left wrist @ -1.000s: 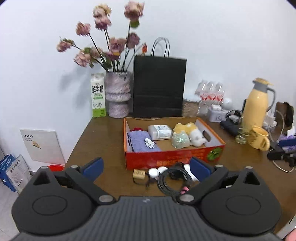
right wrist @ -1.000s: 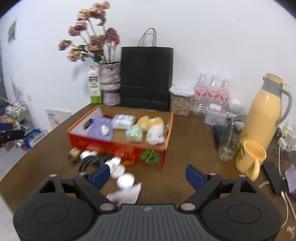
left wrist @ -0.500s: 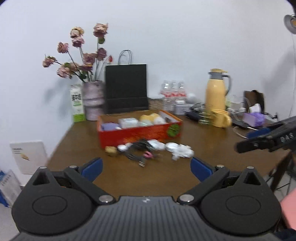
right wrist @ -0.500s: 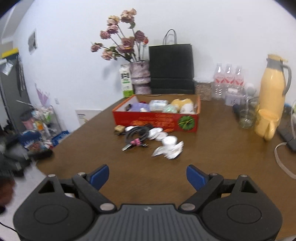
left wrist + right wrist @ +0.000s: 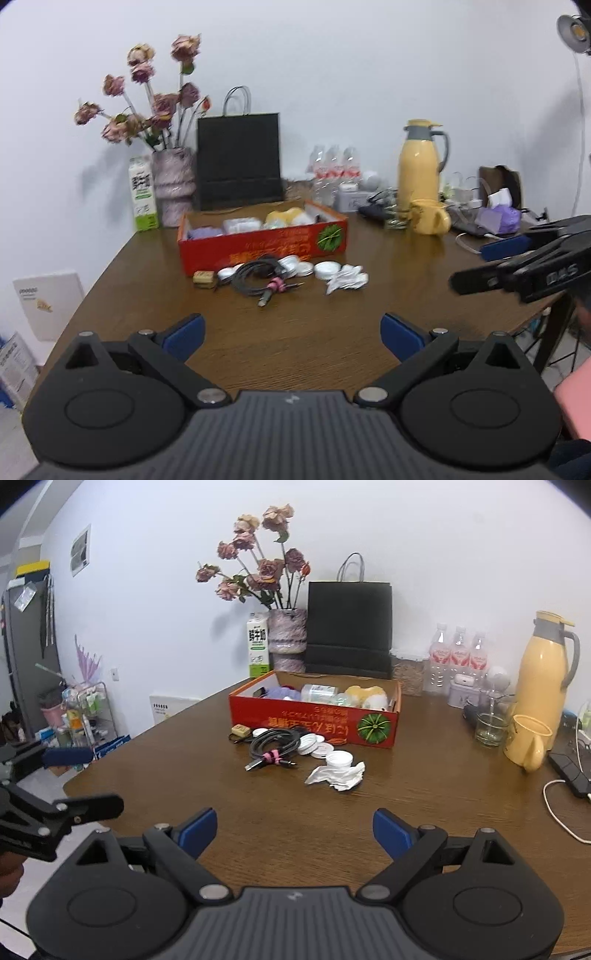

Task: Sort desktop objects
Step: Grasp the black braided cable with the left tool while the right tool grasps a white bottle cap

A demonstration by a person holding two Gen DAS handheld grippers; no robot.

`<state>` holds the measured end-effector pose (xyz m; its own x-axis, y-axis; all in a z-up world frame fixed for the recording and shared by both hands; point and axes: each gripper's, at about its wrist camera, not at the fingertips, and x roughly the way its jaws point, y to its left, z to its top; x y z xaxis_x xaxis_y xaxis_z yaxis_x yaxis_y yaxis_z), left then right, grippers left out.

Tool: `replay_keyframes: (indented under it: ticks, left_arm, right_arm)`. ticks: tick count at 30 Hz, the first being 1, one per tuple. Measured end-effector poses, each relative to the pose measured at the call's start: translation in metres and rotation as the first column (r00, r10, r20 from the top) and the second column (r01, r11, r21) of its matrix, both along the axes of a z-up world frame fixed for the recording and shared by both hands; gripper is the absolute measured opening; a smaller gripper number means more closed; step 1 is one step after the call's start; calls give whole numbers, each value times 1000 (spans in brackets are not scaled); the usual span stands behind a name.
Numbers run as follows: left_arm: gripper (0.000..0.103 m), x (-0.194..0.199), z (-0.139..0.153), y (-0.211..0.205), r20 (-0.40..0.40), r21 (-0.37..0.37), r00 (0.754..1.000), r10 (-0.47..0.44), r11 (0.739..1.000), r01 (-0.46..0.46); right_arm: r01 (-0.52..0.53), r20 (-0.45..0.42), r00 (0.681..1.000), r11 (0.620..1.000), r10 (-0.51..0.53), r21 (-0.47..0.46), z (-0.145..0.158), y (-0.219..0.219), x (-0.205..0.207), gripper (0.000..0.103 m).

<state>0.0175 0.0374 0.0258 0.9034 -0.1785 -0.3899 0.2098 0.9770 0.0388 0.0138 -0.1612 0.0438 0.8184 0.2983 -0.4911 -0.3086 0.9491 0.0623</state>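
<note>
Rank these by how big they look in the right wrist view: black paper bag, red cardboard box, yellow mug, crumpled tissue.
1. Red cardboard box; the black paper bag looks about as large but stands farther back, so unsure.
2. Crumpled tissue and yellow mug look alike.

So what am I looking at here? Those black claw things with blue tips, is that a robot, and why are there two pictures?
No robot: a person holds a hand-held clamp in each hand, and each clamp carries a wide-angle camera that looks out along its two fingers. One picture is from the left gripper, the other from the right gripper; the black shapes with blue pads at the bottom are each clamp's own fingers. Each camera also catches the other clamp at the picture's edge. Both stand open and hold nothing, short of the things. On the wooden table sits a red box with small items in it. In front of it lie a coiled black cable, some white lids, a crumpled tissue and a small tan block. Further back stand a yellow jug, a yellow mug, water bottles, a black paper bag and a vase of flowers.
</note>
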Motion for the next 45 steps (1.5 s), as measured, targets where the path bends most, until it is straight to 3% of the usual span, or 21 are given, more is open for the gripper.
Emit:
replay_keyframes:
  ticks: [6, 11, 16, 22, 25, 27, 31, 35, 40, 45]
  left_arm:
    - [103, 27, -20, 7, -83, -46, 992, 94, 994, -98]
    - [103, 84, -34, 7, -114, -25, 977, 179, 983, -183]
    - [103, 159, -37, 10, -144, -36, 978, 152, 987, -159]
    - [103, 241, -47, -3, -199, -26, 975, 96, 994, -103]
    - [103, 279, -62, -6, -298, -20, 941, 159, 985, -173]
    - [103, 289, -67, -4, -302, -63, 944, 135, 985, -161]
    - [103, 297, -76, -9, -306, -53, 944, 122, 988, -145]
    - [103, 304, -81, -12, -309, -17, 938, 156, 985, -169]
    - [94, 303, -81, -7, -287, -40, 946, 150, 985, -168]
    - [92, 297, -81, -10, -273, -44, 953, 130, 988, -147]
  right_arm:
    - [96, -18, 995, 995, -96, -28, -23, -8, 25, 93]
    - [144, -110, 984, 989, -140, 31, -44, -17, 76, 93]
    - [174, -98, 981, 984, -170, 32, -49, -14, 137, 93]
    - [114, -68, 991, 993, -112, 24, -57, 2, 200, 89]
    - [93, -65, 994, 996, -92, 8, -61, 11, 220, 88]
    - [68, -69, 995, 998, -69, -9, -66, 17, 235, 86]
    - [19, -115, 993, 999, -23, -37, -78, 24, 262, 70]
    - [-8, -145, 989, 1000, 7, -3, -87, 24, 279, 68]
    - [-26, -176, 984, 1000, 28, 15, -96, 23, 286, 62]
    - [-4, -143, 990, 1000, 4, 0, -100, 23, 273, 59]
